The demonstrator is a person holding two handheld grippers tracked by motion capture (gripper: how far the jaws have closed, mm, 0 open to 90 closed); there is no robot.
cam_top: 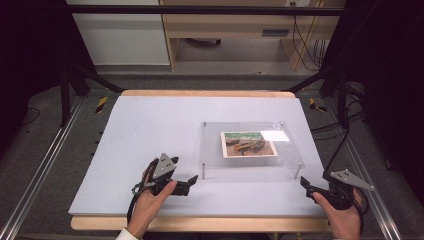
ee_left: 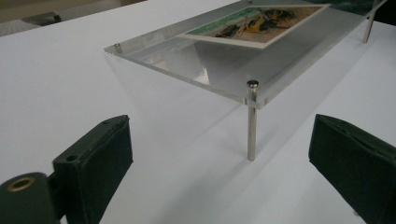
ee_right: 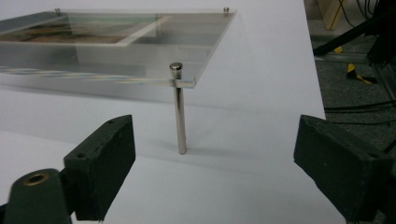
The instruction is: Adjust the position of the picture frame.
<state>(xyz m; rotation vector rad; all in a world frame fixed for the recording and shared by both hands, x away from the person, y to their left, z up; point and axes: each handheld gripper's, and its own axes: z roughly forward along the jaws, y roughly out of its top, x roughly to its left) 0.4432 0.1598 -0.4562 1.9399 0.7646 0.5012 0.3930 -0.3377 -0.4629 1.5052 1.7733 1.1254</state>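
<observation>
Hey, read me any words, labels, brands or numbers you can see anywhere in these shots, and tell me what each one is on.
No readable text.
The picture under the clear acrylic plate shows a painted scene, no legible words.
The left gripper and right gripper carry no visible markings.
The label on the wooden furniture behind the table is too small and blurred to read.

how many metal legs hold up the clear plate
4, one at each corner of the plate: near-left leg, near-right leg, far-left leg, far-right leg.
</observation>
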